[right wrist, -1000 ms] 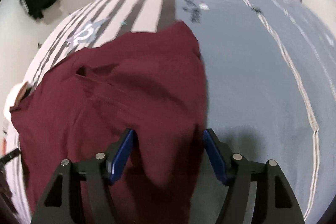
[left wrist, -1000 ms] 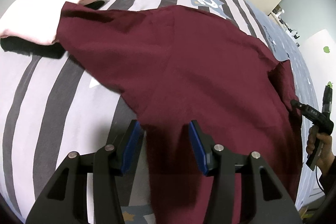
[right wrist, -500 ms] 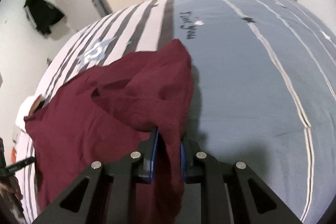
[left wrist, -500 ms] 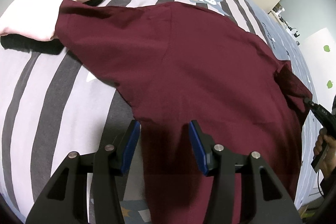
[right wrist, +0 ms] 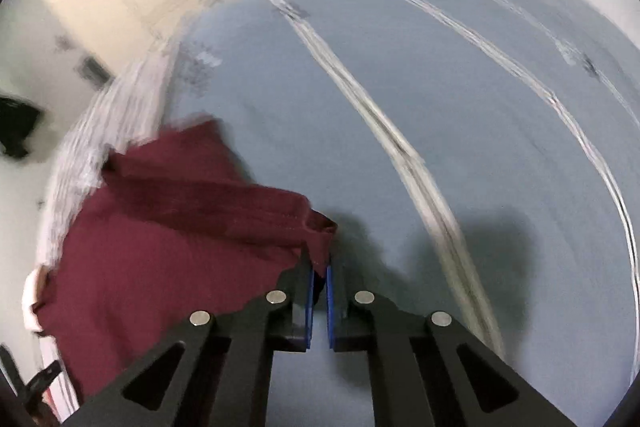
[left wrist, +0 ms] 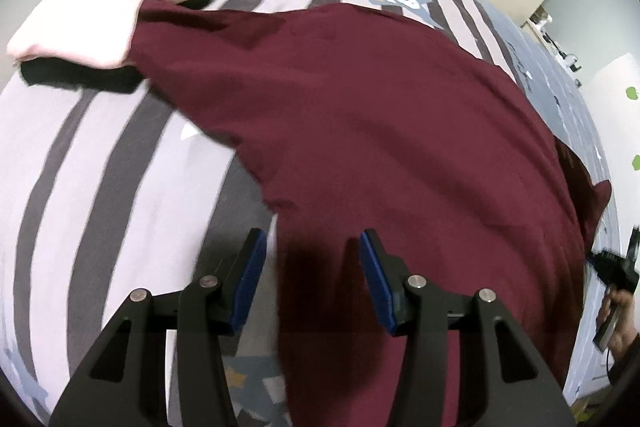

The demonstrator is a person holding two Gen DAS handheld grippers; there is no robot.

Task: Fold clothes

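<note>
the bed (left wrist: 100, 155) fills both views — pink and grey stripes on 1 side, plain grey-blue (right wrist: 400, 107) on the other. across it lies the maroon shirt (left wrist: 380, 131), spread flat, 1 sleeve reaching onto a folded pink garment (left wrist: 88, 15) that sits on something black (left wrist: 76, 79). the left gripper (left wrist: 312, 267) hovers at the shirt's near edge with its blue pads spread wide apart, the cloth's edge between them but not touched. the right gripper (right wrist: 319, 283) has its pads pressed together on a corner of the shirt (right wrist: 180, 227), lifted off the grey-blue cover — this view is blurred.
</note>
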